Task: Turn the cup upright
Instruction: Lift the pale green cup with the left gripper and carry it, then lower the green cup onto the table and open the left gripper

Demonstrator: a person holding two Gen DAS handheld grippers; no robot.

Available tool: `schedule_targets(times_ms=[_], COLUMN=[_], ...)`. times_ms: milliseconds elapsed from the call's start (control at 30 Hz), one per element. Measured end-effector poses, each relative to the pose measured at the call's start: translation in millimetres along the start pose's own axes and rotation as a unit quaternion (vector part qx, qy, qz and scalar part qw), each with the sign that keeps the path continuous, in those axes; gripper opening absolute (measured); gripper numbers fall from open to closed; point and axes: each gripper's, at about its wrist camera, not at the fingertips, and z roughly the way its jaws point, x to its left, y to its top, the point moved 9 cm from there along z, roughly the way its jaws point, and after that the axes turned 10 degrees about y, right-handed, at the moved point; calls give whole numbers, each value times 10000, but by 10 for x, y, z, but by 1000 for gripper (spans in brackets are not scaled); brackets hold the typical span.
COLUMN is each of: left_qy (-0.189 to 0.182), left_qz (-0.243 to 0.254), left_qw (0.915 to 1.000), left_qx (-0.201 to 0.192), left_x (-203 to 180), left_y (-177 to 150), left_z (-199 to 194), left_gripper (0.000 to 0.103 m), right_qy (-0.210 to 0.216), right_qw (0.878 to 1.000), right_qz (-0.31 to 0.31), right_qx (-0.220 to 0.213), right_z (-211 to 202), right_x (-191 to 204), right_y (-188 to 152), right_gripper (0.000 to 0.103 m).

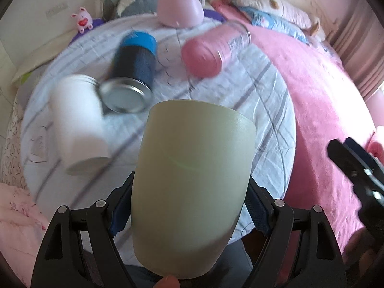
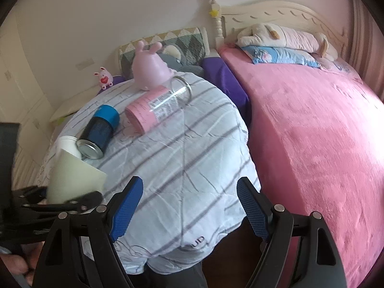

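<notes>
My left gripper (image 1: 189,206) is shut on a pale green cup (image 1: 192,182), held above the near edge of the striped white cloth (image 1: 264,110). The cup's flat closed base points away from the camera; its mouth is hidden. The same cup (image 2: 72,177) shows at the left of the right wrist view, with the left gripper (image 2: 60,202) around it. My right gripper (image 2: 189,206) is open and empty above the cloth (image 2: 187,148). It also shows at the right edge of the left wrist view (image 1: 352,165).
On the cloth lie a white cup (image 1: 76,122), a blue and black tin (image 1: 134,67) and a pink-sleeved glass cup (image 1: 213,50), all on their sides. A pink rabbit toy (image 1: 180,7) stands behind them. A pink bed (image 2: 312,124) is at the right.
</notes>
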Motion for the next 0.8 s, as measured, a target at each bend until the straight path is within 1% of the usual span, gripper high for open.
schedule_targets(times_ms=[67,167,200,233,300,500,633,800], left_qy=[17,140,184,251,393,488,542,627], left_qz=[23,13,13,6,-1,4,-42,-175], left_qw=[10000,9999,9998,9997,9992,9986,9978,9942], left_qx=[67,33,8,-20,-85,-193,-376,-852], left_x=[-63,-60,-49,-34,0,53,115,273], left_y=[-16,7,19,35,71,74,54,5], left_z=[93,157,152,145,118,30,-176,-659], left_gripper=[83,84,86,92,101,101,102,103], right_qy=[-41,-57,-66,-67,-48,11,28,44], right_qw=[10000,9999,9999,9999,9999,10000,10000,9995], right_qz=[35,111,114,116,120,41,-27,-145], right_qx=[-4,6,5,11,22,4,-89,-291], right_z=[-10,-7,-7,-7,1,-22,-105,-291], right_x=[-70,-144,-155,-158,-156,-63,11,129], right_y=[-13,-21,-24,-35,-42,-42,-22,32], right_gripper=[82,82,82,82,82,82,82,82])
